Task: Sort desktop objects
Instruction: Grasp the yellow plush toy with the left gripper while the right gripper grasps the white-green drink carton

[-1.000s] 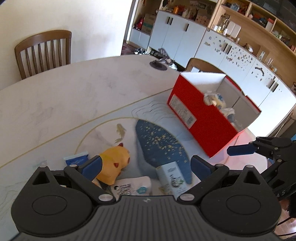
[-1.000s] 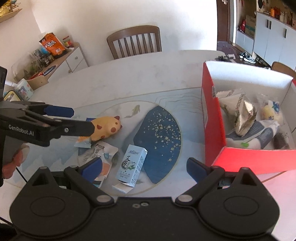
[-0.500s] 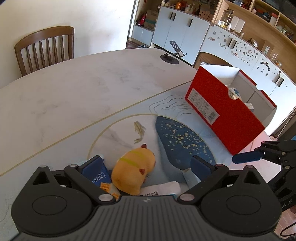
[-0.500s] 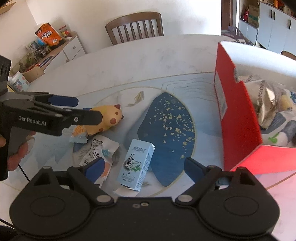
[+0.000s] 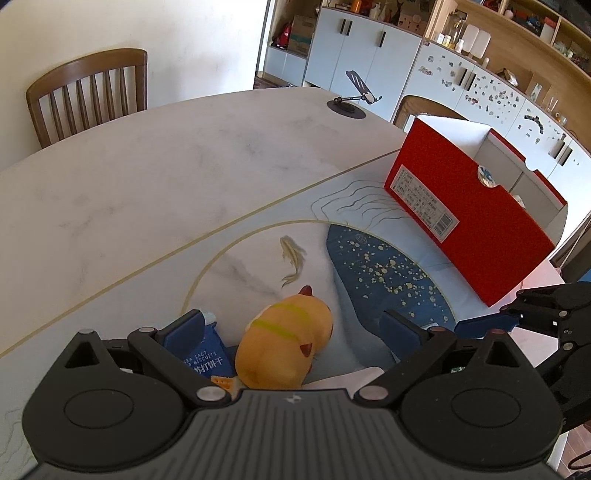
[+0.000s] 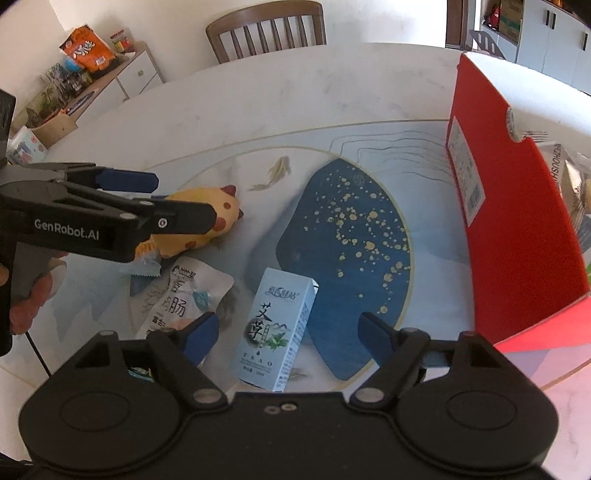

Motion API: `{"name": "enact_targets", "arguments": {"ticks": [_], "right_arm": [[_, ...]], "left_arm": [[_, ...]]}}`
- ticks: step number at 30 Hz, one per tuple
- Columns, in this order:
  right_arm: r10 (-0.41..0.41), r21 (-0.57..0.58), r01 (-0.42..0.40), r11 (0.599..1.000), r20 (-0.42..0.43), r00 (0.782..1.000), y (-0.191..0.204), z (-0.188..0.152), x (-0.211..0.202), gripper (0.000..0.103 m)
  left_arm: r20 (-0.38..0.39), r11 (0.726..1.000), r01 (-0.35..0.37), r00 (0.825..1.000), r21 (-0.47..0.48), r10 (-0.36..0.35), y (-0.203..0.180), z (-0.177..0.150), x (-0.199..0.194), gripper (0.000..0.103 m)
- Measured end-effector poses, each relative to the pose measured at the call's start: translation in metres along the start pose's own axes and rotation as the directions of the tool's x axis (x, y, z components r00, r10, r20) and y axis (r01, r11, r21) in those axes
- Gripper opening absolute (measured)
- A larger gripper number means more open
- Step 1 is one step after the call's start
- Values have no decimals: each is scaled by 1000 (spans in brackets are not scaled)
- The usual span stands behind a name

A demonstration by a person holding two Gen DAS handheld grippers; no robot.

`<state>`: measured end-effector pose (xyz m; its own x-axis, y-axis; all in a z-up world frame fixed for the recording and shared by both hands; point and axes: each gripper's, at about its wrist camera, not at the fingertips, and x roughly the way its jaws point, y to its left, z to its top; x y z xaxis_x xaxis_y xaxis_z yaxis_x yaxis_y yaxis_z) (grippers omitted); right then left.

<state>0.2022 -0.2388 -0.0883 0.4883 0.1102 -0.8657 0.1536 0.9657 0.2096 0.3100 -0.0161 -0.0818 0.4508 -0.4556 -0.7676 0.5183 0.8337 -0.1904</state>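
A yellow plush toy point(image 5: 284, 343) point(image 6: 221, 206) lies on the table mat. My left gripper point(image 5: 291, 328) point(image 6: 177, 201) hangs open over it, one finger on each side, not pressing it. A blue biscuit packet point(image 5: 205, 354) lies under its left finger. A pale blue carton point(image 6: 277, 332) lies flat between the fingers of my right gripper point(image 6: 288, 334), whose jaws are closing; gaps remain on both sides. A white pouch point(image 6: 184, 295) lies to the carton's left. The red box point(image 6: 517, 221) point(image 5: 469, 229) stands on the right with items inside. The right gripper point(image 5: 517, 317) shows at the left wrist view's right edge.
A phone stand point(image 5: 354, 99) sits at the table's far edge. Wooden chairs point(image 6: 266, 29) point(image 5: 88, 92) stand behind the table. A sideboard point(image 6: 110, 74) with snack bags is at the far left. A hand point(image 6: 22, 295) holds the left gripper.
Both grippers have sunk toward the table. The toy now lies between the left fingers. The right fingers have drawn closer together around the carton.
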Motion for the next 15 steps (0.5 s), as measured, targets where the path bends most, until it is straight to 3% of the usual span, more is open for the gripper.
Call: {"name": "enact_targets", "arguments": {"ticks": [4,15], "right_arm": [[-5,-9,4,1000,-14,1000,2,1,4,76],[-10,-46,8,999,-31,999,8,2,11,59]], "left_arm": [[0,1000,5,1000,3,-5,1,-1,3,99],[-12,1000,24,1000,7,-24,0,-3,7,76]]}}
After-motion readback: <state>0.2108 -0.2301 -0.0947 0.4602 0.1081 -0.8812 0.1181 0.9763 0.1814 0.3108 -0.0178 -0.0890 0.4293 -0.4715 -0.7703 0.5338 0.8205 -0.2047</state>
